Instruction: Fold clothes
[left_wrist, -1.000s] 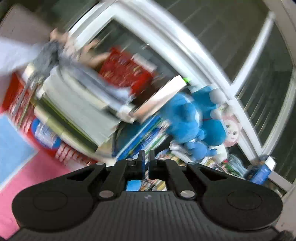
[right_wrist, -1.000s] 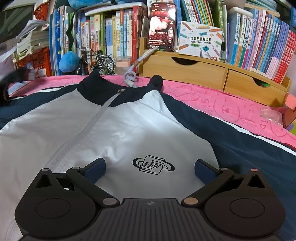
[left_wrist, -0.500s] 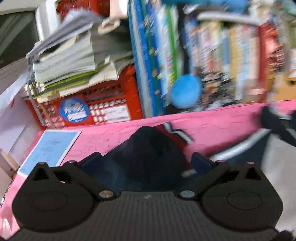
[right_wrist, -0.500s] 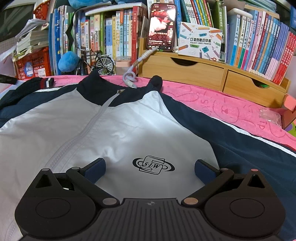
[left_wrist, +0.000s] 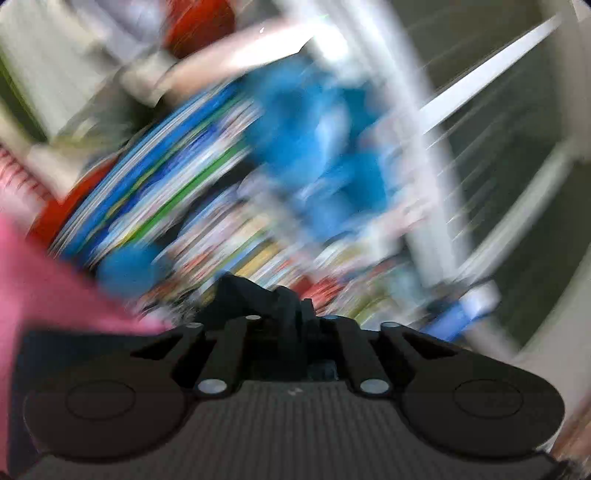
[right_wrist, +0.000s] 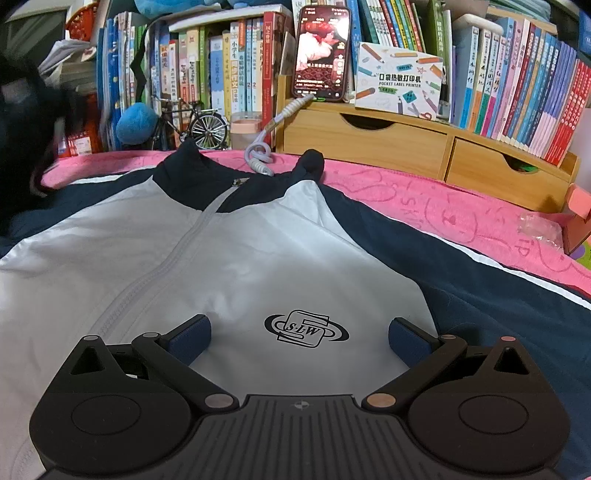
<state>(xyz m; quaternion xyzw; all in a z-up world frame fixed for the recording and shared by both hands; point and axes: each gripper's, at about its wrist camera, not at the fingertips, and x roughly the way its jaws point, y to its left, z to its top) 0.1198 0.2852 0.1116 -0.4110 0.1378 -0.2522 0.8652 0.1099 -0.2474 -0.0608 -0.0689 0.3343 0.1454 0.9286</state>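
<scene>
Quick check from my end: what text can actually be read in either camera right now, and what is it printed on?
"S·L·W": black logo on the jacket's white front.
"POCKET LABEL PRINTER", under a line of Chinese characters: white box on the wooden drawer unit.
Phone screen: text too small to read.
Book spines: mostly Chinese, too small to read.
Left wrist view: all motion blur, nothing legible.

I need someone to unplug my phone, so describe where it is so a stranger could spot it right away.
Find the wooden drawer unit behind the pink cloth. The phone stands upright on its left end, leaning against the books, beside the label printer box. It alone has a lit screen, and a coiled white cable hangs from it.
</scene>
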